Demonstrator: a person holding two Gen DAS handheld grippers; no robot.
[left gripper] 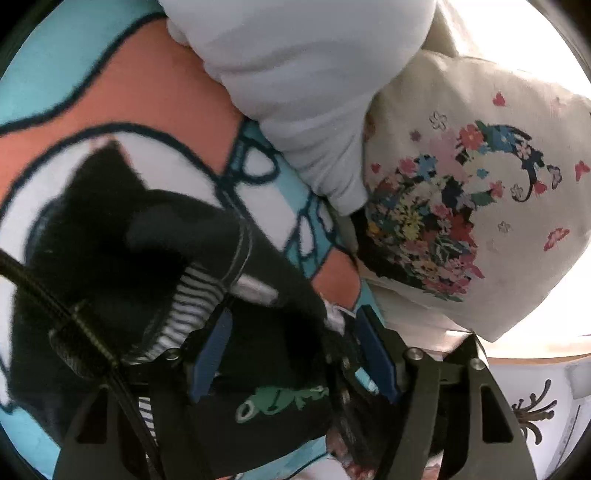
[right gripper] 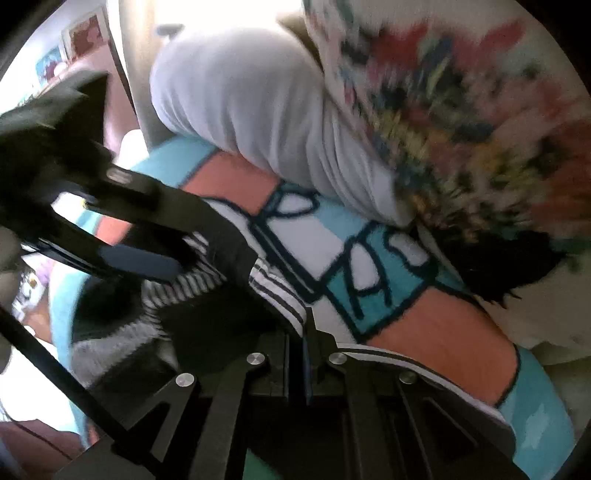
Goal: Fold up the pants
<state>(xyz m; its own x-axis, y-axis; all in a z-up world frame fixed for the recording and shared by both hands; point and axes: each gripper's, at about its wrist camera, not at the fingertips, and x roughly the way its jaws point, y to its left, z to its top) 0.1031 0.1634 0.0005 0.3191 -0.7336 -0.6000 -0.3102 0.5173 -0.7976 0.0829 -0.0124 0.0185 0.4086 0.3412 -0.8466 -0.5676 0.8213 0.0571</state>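
Observation:
The black pants point(left gripper: 122, 236) with a striped inner waistband point(left gripper: 192, 299) and a green frog print point(left gripper: 273, 400) lie bunched on a blanket. My left gripper point(left gripper: 295, 325) stands open with its blue pads on either side of the black cloth. In the right wrist view my right gripper point(right gripper: 304, 332) is shut on the pants' striped waistband edge point(right gripper: 280, 291). The left gripper point(right gripper: 147, 264) shows there at the left, over the pants point(right gripper: 207, 314).
The blanket point(left gripper: 155, 96) is orange, white and turquoise with dark outlines. A plain white pillow point(left gripper: 303, 81) and a floral-print pillow point(left gripper: 461, 192) lie right behind the pants. A cable point(left gripper: 55, 306) crosses the left wrist view. A wall with pictures point(right gripper: 81, 33) shows far left.

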